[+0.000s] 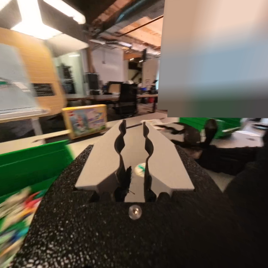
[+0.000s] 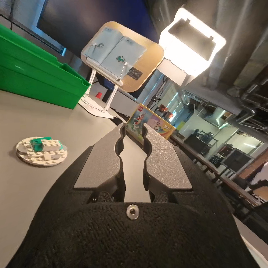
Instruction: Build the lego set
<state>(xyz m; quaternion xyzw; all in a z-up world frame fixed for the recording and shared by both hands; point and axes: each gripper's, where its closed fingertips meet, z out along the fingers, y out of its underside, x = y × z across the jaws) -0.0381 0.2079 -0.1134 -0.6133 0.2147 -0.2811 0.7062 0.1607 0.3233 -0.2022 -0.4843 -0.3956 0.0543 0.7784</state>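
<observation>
On the grey table (image 2: 36, 116), the right gripper (image 2: 133, 127) is tilting, slightly parted and empty, beside the white round build (image 2: 42, 150); the left gripper (image 1: 133, 124) is likewise gaping, empty.

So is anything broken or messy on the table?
Nothing looks broken or spilled. The small white and green lego build sits flat on the table, the green bins are stacked, and the lego box stands upright.

Model (image 2: 41, 150) on table (image 2: 43, 203) — bin (image 2: 36, 75) behind, box (image 2: 150, 130) right
</observation>
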